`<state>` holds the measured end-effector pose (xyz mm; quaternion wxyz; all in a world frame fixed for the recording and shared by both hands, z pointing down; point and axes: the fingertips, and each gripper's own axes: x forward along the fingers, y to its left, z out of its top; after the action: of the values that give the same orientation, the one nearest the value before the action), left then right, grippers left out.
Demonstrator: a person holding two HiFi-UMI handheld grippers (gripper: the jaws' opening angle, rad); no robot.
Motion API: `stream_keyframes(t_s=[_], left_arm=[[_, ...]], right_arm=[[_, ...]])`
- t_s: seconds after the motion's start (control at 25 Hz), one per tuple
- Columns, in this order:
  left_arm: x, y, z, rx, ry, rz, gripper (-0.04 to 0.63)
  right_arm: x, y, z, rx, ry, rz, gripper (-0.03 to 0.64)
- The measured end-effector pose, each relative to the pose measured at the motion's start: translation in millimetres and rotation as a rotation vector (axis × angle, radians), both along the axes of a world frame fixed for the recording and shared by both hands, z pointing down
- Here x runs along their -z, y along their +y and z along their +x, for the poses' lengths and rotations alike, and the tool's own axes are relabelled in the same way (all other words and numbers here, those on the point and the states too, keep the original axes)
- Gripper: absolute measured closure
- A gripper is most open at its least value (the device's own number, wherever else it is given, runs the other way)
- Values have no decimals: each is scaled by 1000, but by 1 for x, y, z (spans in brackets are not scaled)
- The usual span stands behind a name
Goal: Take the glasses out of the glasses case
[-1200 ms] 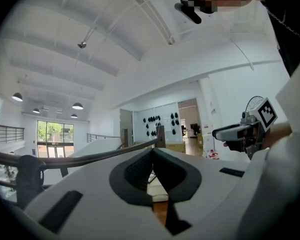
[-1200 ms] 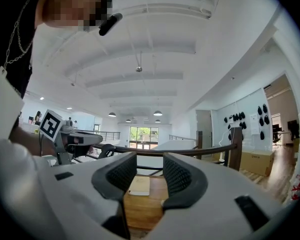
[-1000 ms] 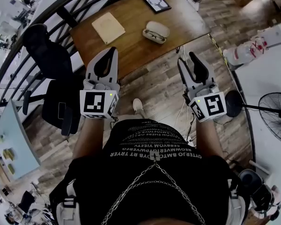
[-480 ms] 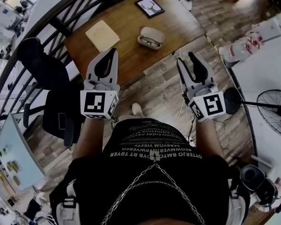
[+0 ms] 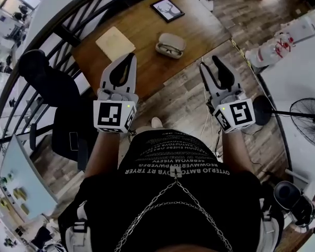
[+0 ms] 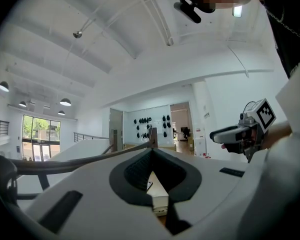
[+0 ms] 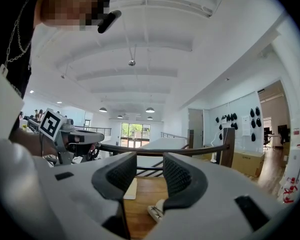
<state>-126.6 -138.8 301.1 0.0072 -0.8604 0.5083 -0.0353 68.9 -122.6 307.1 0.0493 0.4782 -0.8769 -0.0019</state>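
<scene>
The case lies open on the desk with the glasses inside it, well ahead of both your grippers. Your left gripper hangs at the desk's near edge, left of the case, jaws closed tip to tip on nothing. Your right gripper is over the floor, right of the case and nearer you, jaws parted and empty.

Right gripper view, 6 o'clock: open white oval glasses case half hidden behind right gripper; contents unseen.
</scene>
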Motion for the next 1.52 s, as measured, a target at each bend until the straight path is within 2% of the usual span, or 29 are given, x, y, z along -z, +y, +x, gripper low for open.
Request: stream_keyframes(t_s=[0.6,0.8,1.08,1.52], left_arm=[[-9,-13,-17,-15,26,-13,571],[-14,-11,-25,2,52,-28,571],[-21,3,-15,-22,39,-55,571],[-24,4,2,-15,11,-67,571]], right_arm=[[0,-12,-19,10,22,-12,463],[0,-4,-23,11,64,-13,463],[5,6,-9,-18,48,-8,463],[-7,3,8,-8,18,-24,463]])
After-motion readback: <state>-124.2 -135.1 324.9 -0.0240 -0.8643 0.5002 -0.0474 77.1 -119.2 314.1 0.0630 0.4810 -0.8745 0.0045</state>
